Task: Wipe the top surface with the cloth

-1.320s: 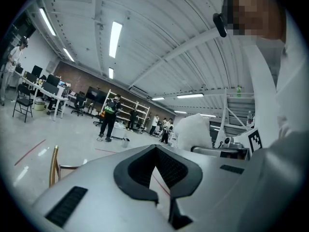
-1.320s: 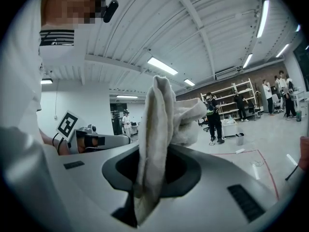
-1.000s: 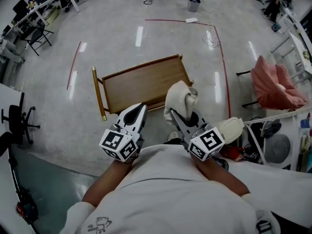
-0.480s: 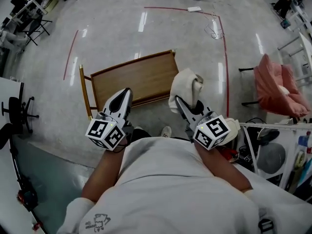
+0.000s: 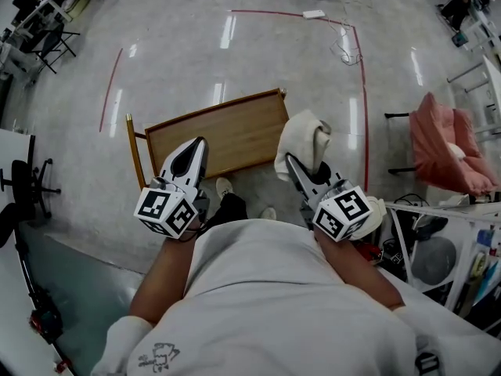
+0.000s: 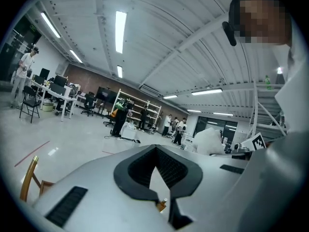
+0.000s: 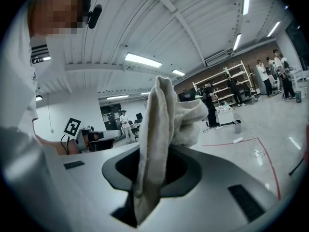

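Observation:
A wooden cart with a rimmed top surface (image 5: 227, 131) stands on the floor ahead of me, its brass handle (image 5: 134, 157) on the left. My right gripper (image 5: 293, 165) is shut on a white cloth (image 5: 304, 141), which hangs bunched over the cart's right end. In the right gripper view the cloth (image 7: 161, 129) rises from between the jaws of the right gripper (image 7: 153, 154). My left gripper (image 5: 195, 149) hovers over the cart's near edge, held shut and holding nothing. Its left gripper view faces up into the room, where the left gripper (image 6: 155, 148) shows its tips closed together.
A pink padded chair (image 5: 448, 143) stands to the right, beside a white rack (image 5: 454, 210). Red tape lines (image 5: 362, 92) mark the floor around the cart. A black office chair (image 5: 27, 190) and a white table edge sit at the left. My shoe (image 5: 225, 187) is by the cart.
The cart sits lower and further left in the head view than a second ago, and my shoe now shows beside it. Both grippers keep the same pose, the cloth still held.

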